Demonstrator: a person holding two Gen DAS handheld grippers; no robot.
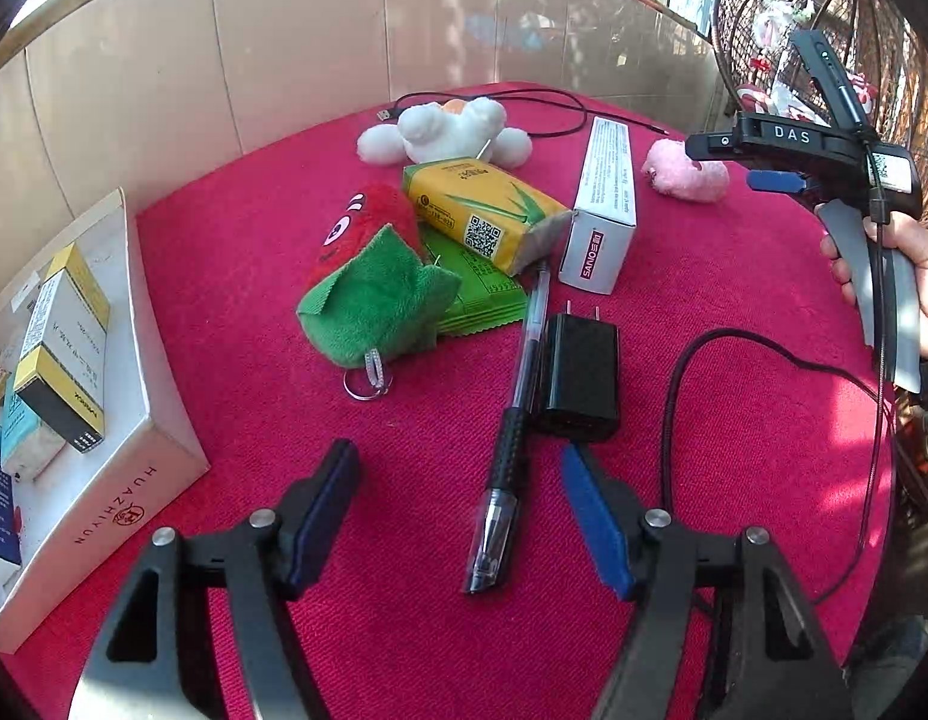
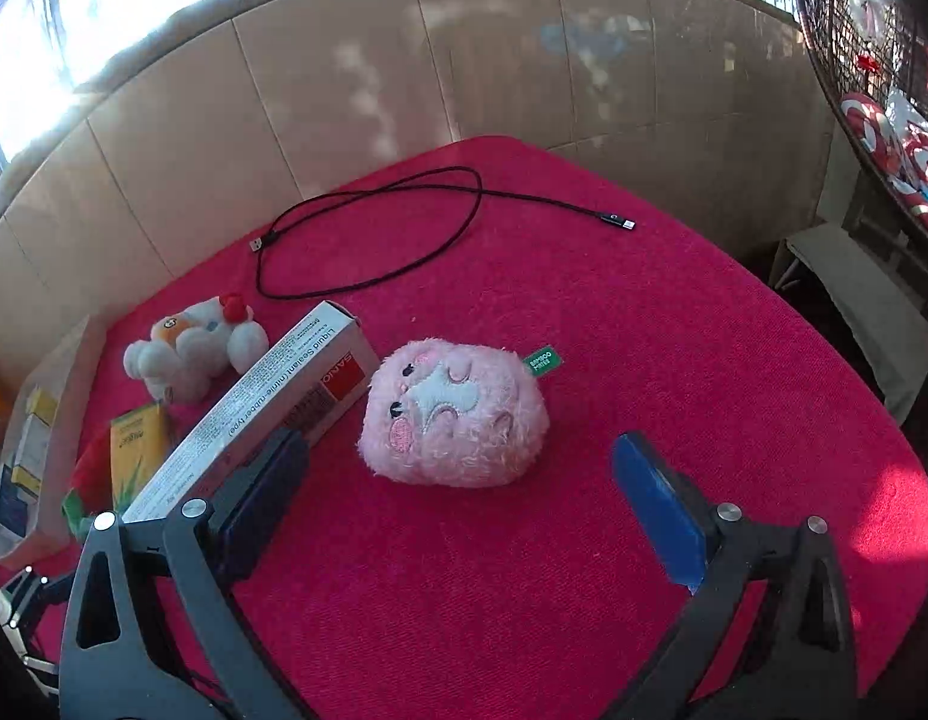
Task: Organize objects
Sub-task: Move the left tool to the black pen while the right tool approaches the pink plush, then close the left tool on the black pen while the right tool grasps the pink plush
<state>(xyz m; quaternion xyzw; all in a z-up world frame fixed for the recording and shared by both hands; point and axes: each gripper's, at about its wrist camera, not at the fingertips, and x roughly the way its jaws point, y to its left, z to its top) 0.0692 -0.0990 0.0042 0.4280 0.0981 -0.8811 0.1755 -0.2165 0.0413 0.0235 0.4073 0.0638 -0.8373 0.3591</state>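
Left wrist view shows my left tongs (image 1: pixel 461 516) spread wide over the red cloth (image 1: pixel 734 450), holding nothing; the pen (image 1: pixel 512 438) lies between the two fingers, its tip end nearer me and closer to the right-hand pad, touching neither. Just beyond the pen sits the black charger (image 1: pixel 578 375), beside the pen's barrel. Farther out lie the strawberry plush (image 1: pixel 374 282), the yellow tissue pack (image 1: pixel 485 210) resting on a green packet (image 1: pixel 482 294), the long white box (image 1: pixel 602 204) and the white plush (image 1: pixel 452 132). At my left stands the open white carton (image 1: pixel 134 480) with small boxes inside. My right tongs (image 1: pixel 770 180) hang above the far right of the cloth, near the pink plush (image 1: pixel 686 171). Right wrist view has my right tongs (image 2: pixel 458 492) also wide apart and empty, with the pink plush (image 2: pixel 455 417) lying on the cloth just ahead of the gap, between the finger lines but untouched. The long white box (image 2: pixel 266 408) runs along the left finger, and the black cable (image 2: pixel 374 228) loops well beyond.
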